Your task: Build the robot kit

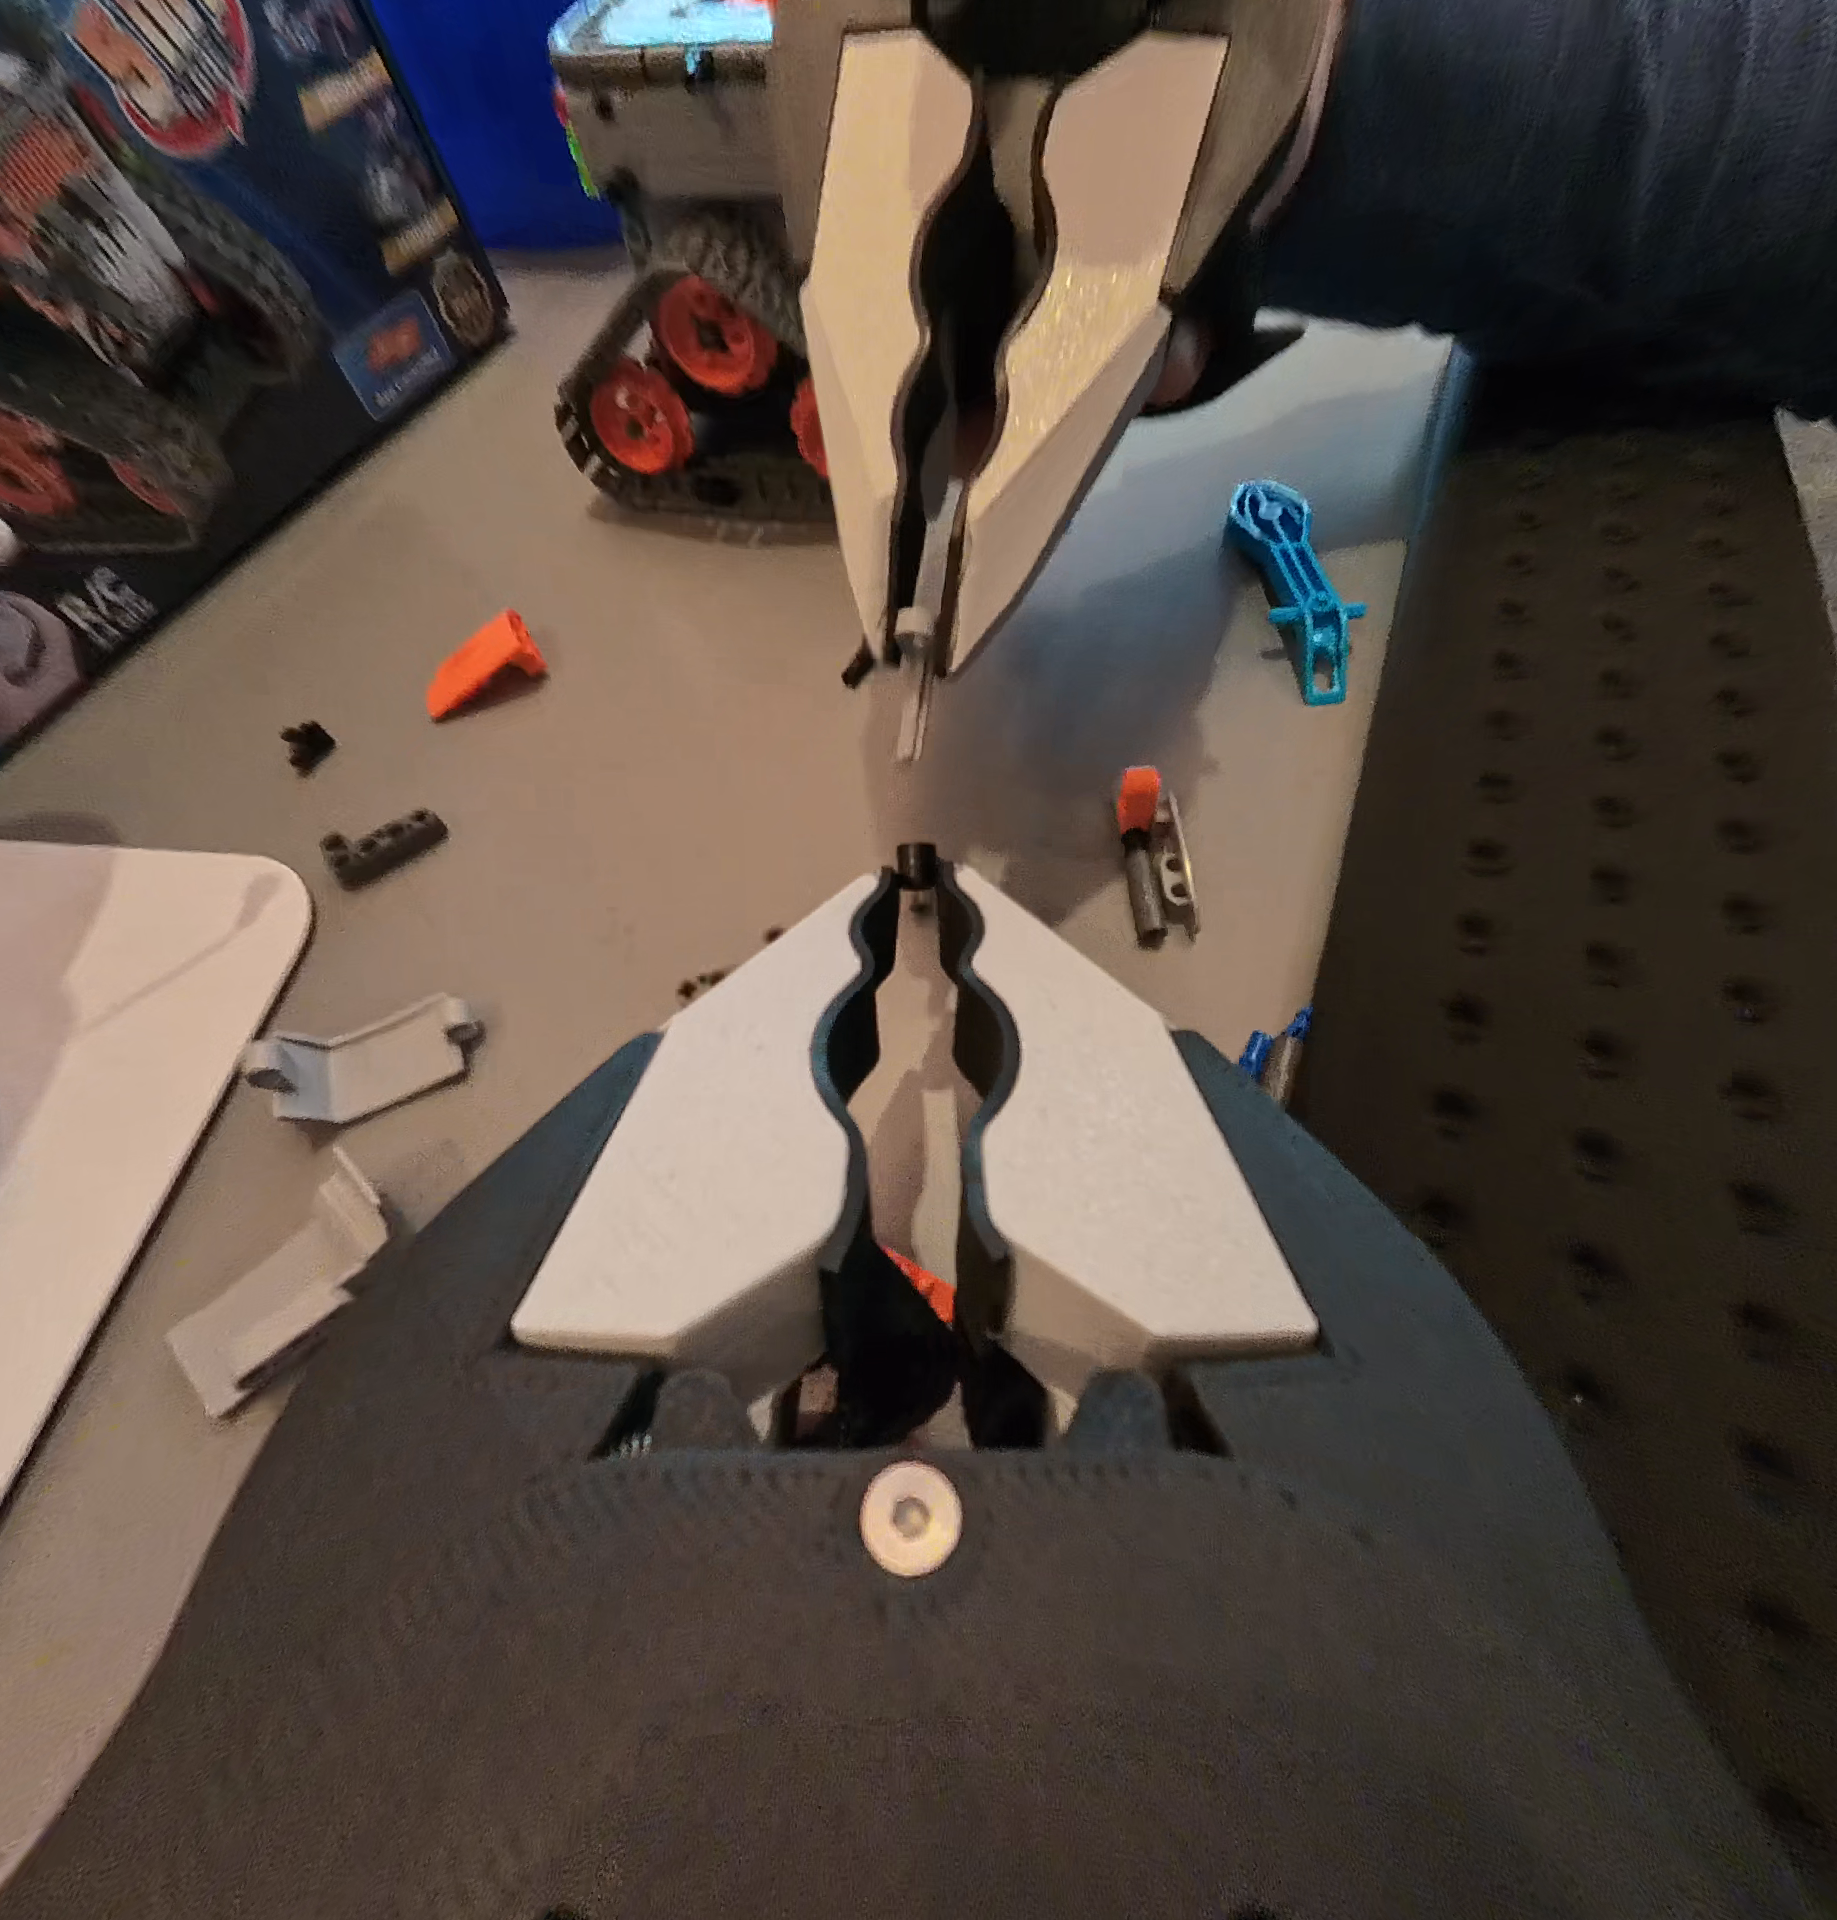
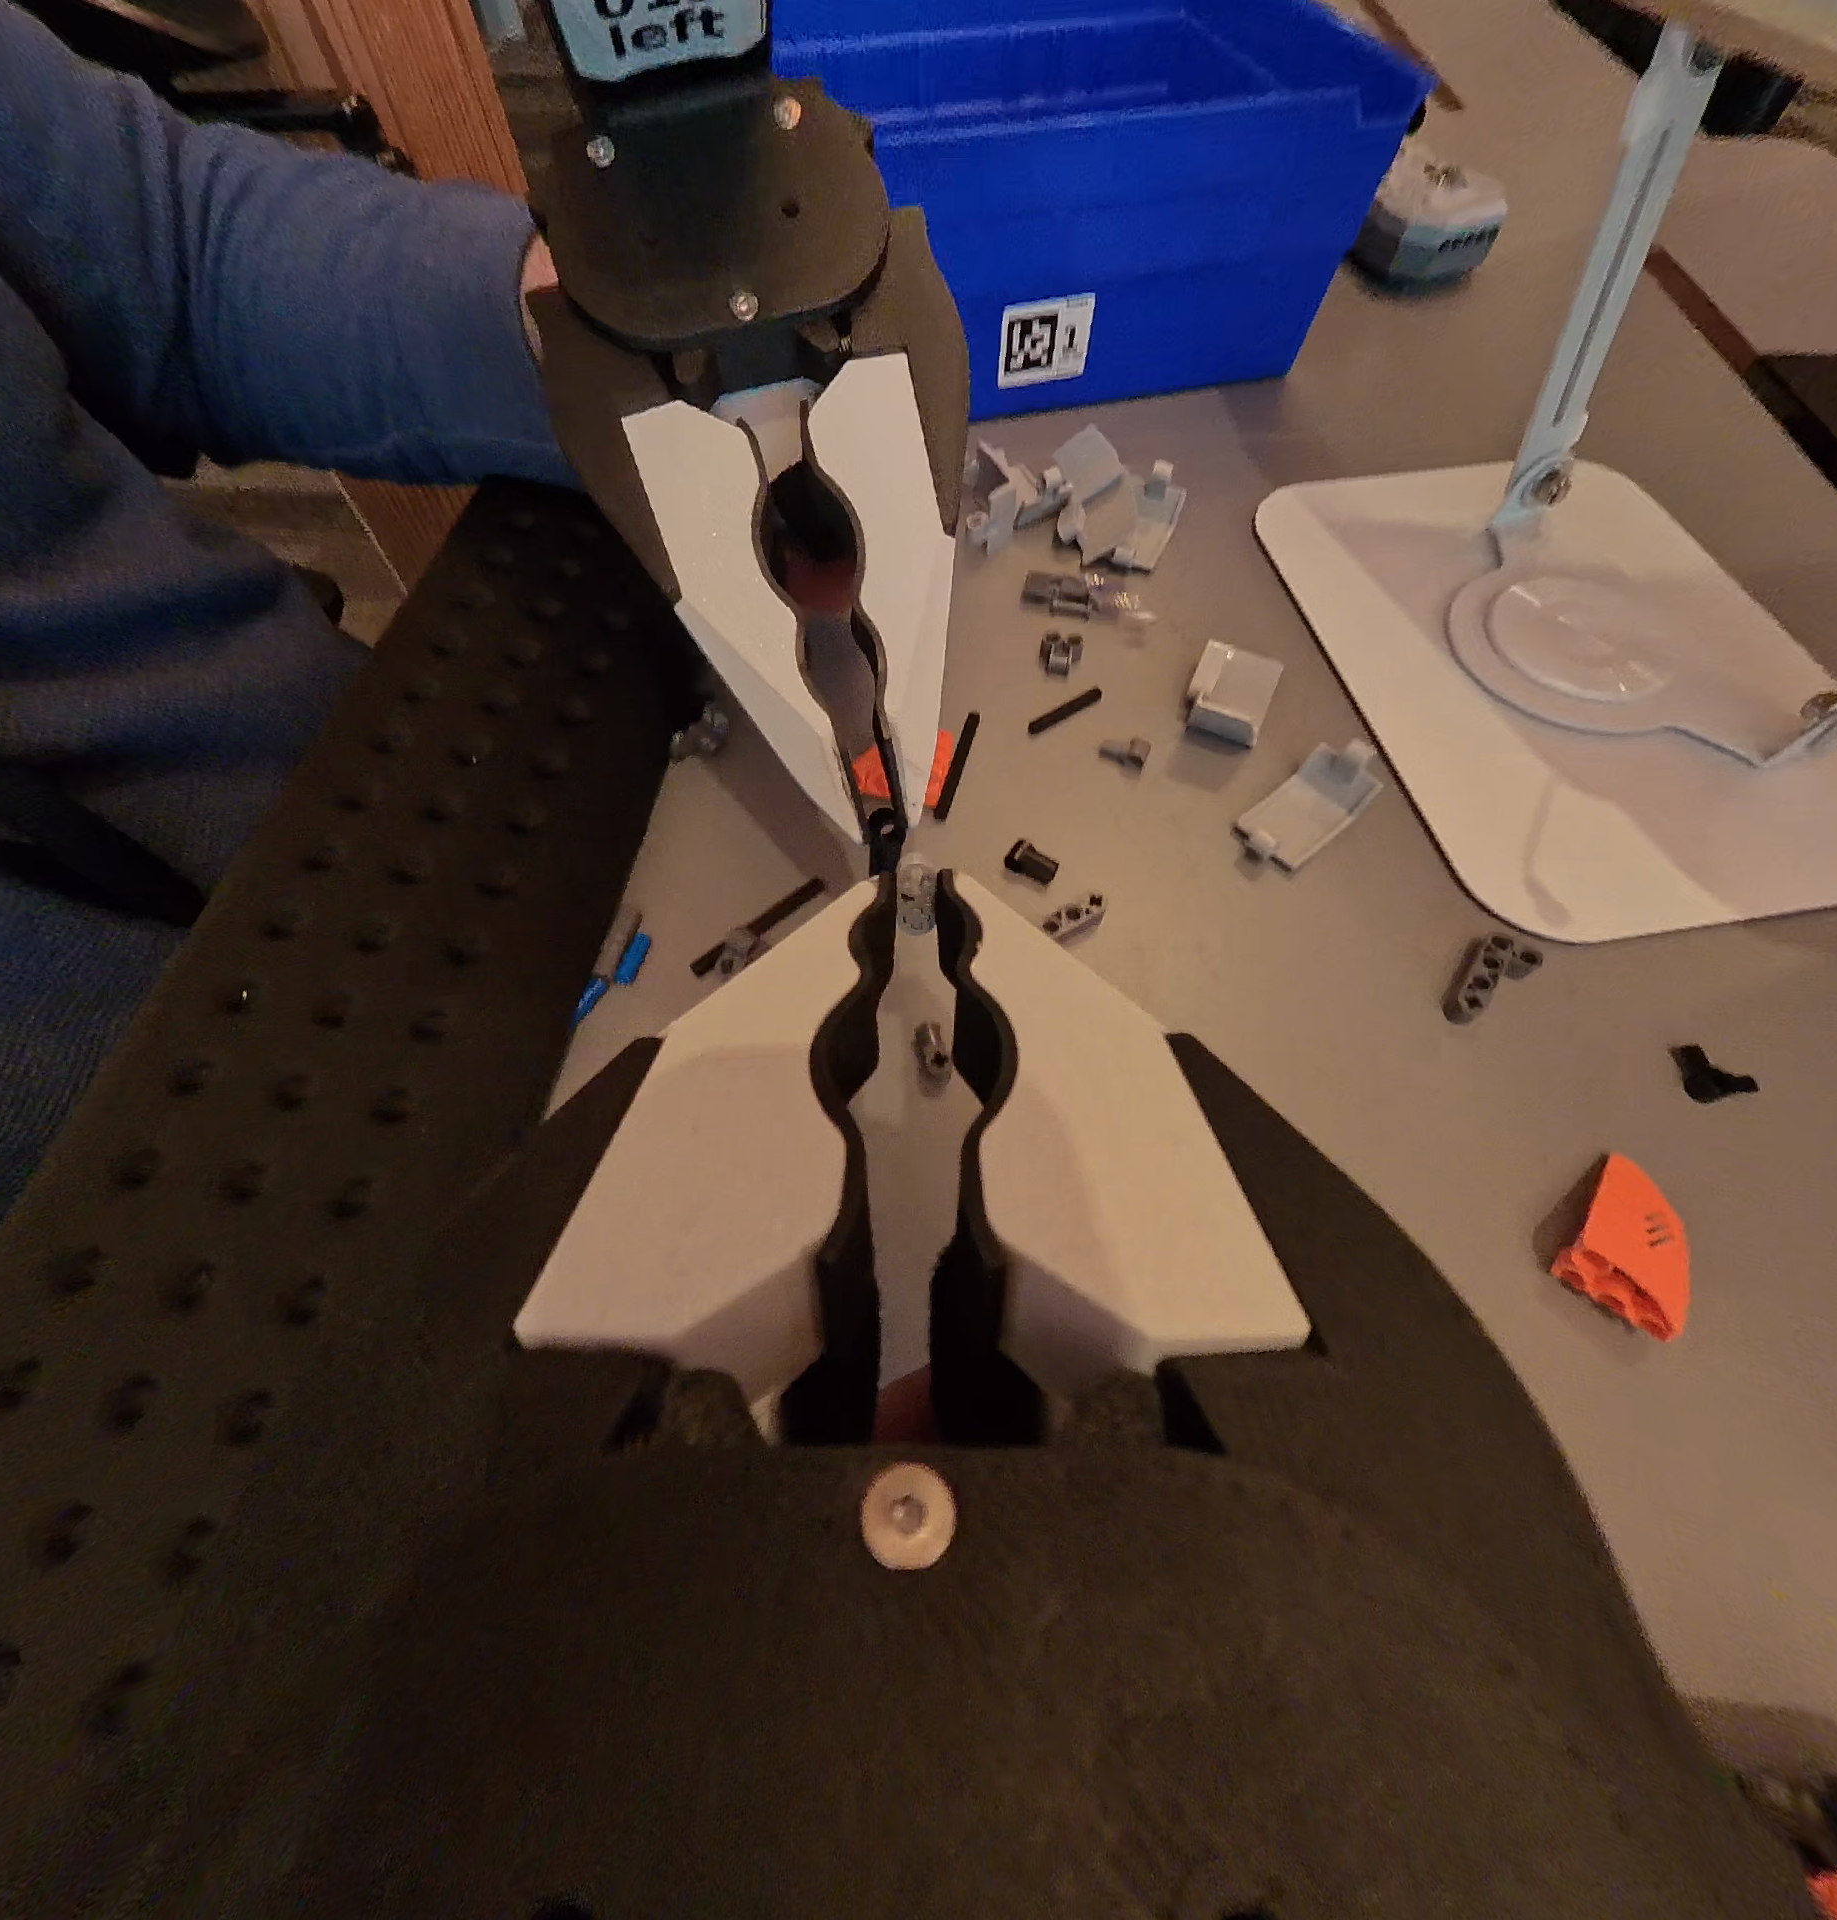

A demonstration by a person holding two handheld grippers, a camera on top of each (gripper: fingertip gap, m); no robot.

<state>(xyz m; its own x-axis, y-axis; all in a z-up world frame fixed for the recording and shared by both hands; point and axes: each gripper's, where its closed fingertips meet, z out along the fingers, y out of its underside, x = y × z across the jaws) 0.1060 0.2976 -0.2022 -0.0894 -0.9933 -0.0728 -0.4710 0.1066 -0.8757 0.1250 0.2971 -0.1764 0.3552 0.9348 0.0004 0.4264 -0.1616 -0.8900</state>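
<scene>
A small black plastic pin [image 1: 915,864] is pinched at the very tips of the left hand-held gripper [image 1: 915,883], whose white fingers are clenched on it; directly ahead of it, tip to tip and slightly apart, the right hand-held gripper [image 1: 919,644] is seen, clenched on a thin light-grey plastic axle with a round bush [image 1: 916,665]; in the right wrist view the same grey piece [image 2: 915,896] is held between the tips of the right hand-held gripper [image 2: 915,894], with the left hand-held gripper [image 2: 886,821] just beyond, its black pin [image 2: 883,831] nearly touching the grey piece. Both are held above a grey worktop [image 1: 623,790]; to the left of the left hand-held gripper an orange wedge-shaped brick [image 1: 483,665] and a dark grey holed beam [image 1: 384,847] are lying; to its right a blue plastic lever tool [image 1: 1298,587] is seen; beyond it a tracked toy vehicle with orange wheels [image 1: 701,405] is standing.
</scene>
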